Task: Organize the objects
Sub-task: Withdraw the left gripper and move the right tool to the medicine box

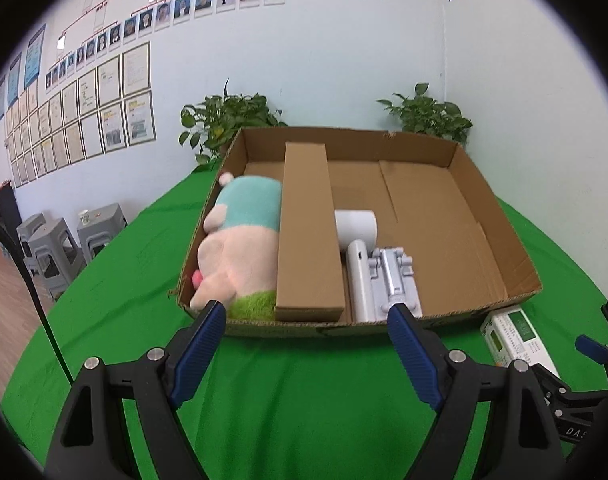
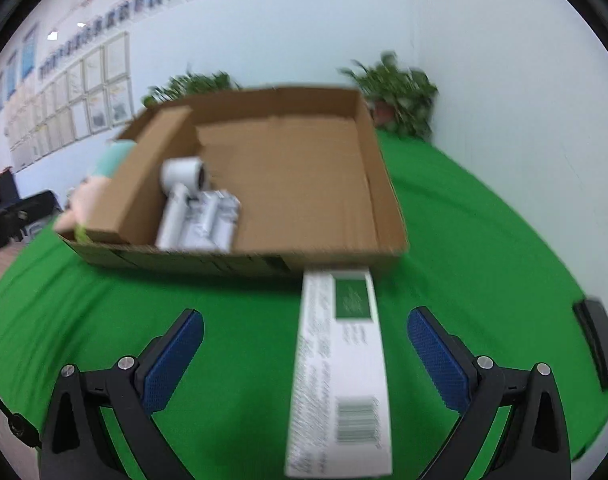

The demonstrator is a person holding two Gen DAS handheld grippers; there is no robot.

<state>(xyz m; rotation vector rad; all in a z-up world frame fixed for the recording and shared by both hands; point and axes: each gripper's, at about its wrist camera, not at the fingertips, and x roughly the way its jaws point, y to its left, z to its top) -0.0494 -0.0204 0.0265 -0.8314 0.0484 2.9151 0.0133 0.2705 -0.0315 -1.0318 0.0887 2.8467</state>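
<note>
I find the white carton with a green label (image 2: 340, 364) lying flat on the green-covered desk (image 2: 244, 320), outside the cardboard tray (image 2: 384, 184), its far end just beside the tray's near wall. My right tongs (image 2: 306, 344) stand wide, blue pads either side of the carton and clear of it; nothing is gripped. This view is blurred, so I cannot read the carton's print. Inside the tray, from its left wall, I note a plush toy (image 1: 240, 248), a long brown cardboard box (image 1: 310, 232) lying lengthwise beside it, then a white hair dryer (image 1: 358, 248) with a grey moulded part (image 1: 392, 276) against its handle; the right half of the tray floor is bare. My left tongs (image 1: 306, 334) are also wide and empty, above the desk just short of the tray's near wall. Two potted plants (image 1: 224, 120) stand behind the tray.
</note>
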